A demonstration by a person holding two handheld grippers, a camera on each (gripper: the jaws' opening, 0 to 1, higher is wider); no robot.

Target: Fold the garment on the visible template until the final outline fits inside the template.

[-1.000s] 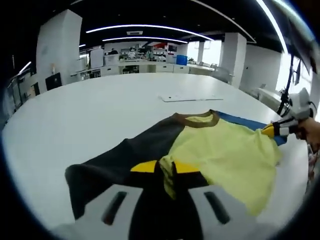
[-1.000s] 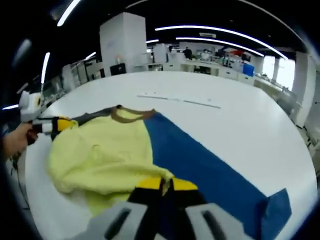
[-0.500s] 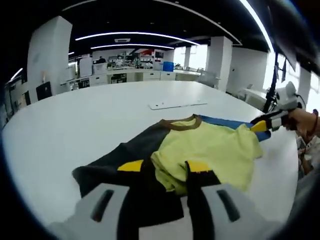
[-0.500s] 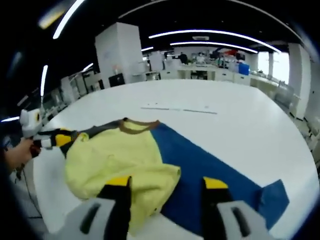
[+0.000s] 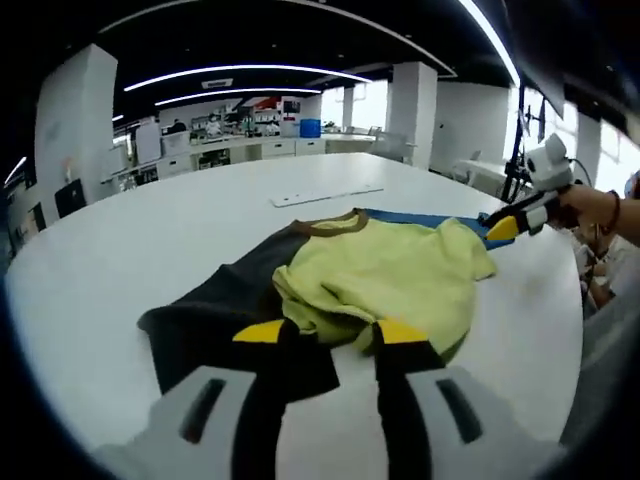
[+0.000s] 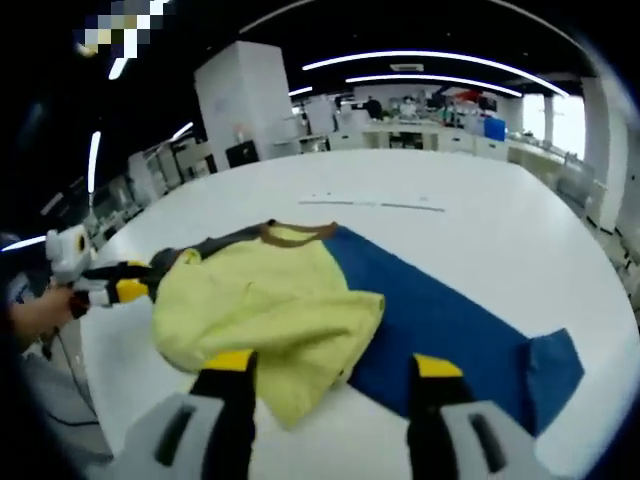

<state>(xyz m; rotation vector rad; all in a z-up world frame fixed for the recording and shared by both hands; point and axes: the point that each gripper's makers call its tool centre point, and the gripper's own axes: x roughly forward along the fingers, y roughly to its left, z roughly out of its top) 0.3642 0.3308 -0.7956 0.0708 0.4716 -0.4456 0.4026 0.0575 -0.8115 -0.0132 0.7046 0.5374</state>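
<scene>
A garment lies flat on the white table [image 5: 150, 230]. It has a yellow panel [image 5: 390, 275], a dark grey side [image 5: 215, 310], a blue side [image 5: 430, 218] and a brown collar [image 5: 325, 222]. The yellow panel is folded over and rumpled along its near edge. My left gripper [image 5: 330, 335] stands open just short of that edge, with nothing between its jaws. In the right gripper view the yellow panel [image 6: 270, 305] overlaps the blue side [image 6: 450, 325]. My right gripper [image 6: 333, 365] is open there too, holding nothing. Each gripper also appears in the other's view: right [image 5: 505, 225], left [image 6: 125, 288].
A flat white sheet [image 5: 325, 195] lies on the table beyond the collar, also seen as a thin white strip [image 6: 375, 205] in the right gripper view. A hand [image 5: 590, 205] holds the right gripper. Desks and pillars stand far behind the round table [image 6: 500, 230].
Both grippers were shut on the yellow fabric a second ago. They have opened, let it drop onto the garment, and drawn back a little.
</scene>
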